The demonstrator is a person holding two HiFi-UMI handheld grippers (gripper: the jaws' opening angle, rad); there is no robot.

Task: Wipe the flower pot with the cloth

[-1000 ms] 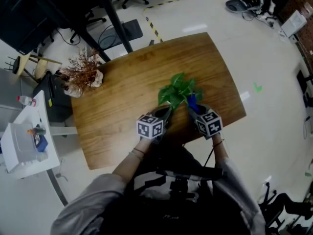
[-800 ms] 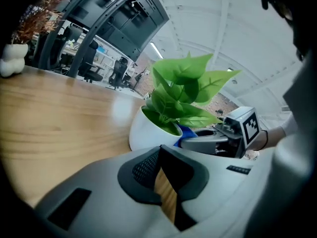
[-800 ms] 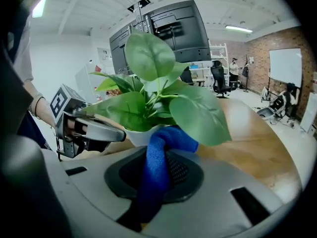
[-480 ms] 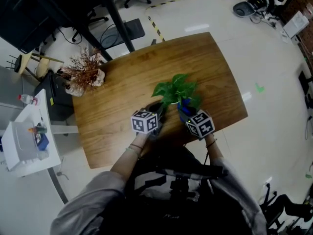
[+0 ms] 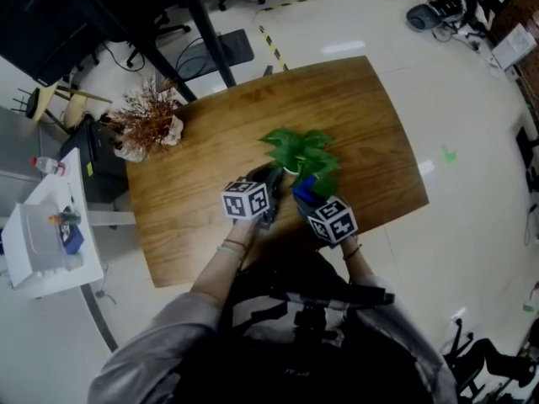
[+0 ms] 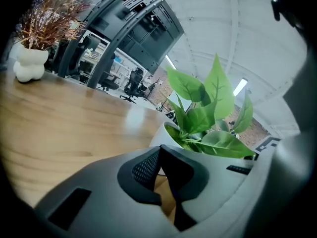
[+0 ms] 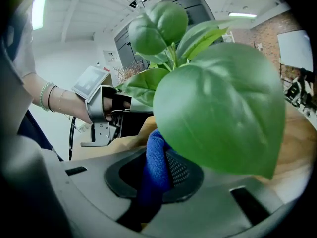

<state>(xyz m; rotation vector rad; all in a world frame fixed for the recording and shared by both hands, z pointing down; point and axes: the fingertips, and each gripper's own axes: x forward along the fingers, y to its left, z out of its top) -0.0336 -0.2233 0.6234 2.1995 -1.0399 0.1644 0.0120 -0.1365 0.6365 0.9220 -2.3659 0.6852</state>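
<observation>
A small white flower pot (image 6: 157, 137) with a green leafy plant (image 5: 300, 151) stands near the front middle of the wooden table (image 5: 362, 108). My right gripper (image 5: 308, 194) is shut on a blue cloth (image 7: 154, 168), which it holds against the pot's near right side under a big leaf (image 7: 223, 113). My left gripper (image 5: 273, 175) is at the pot's left side. Its jaws meet at their tips (image 6: 159, 151) right at the pot's wall with nothing between them. In the head view the leaves hide most of the pot.
A white vase of dried brown twigs (image 5: 148, 128) stands at the table's far left corner. A white cart (image 5: 46, 234) is on the floor to the left. Dark desk legs and office chairs lie beyond the table's far edge.
Both grippers have shifted left and toward the near edge. The plant now sits slightly further left on the table, and its leaves face differently.
</observation>
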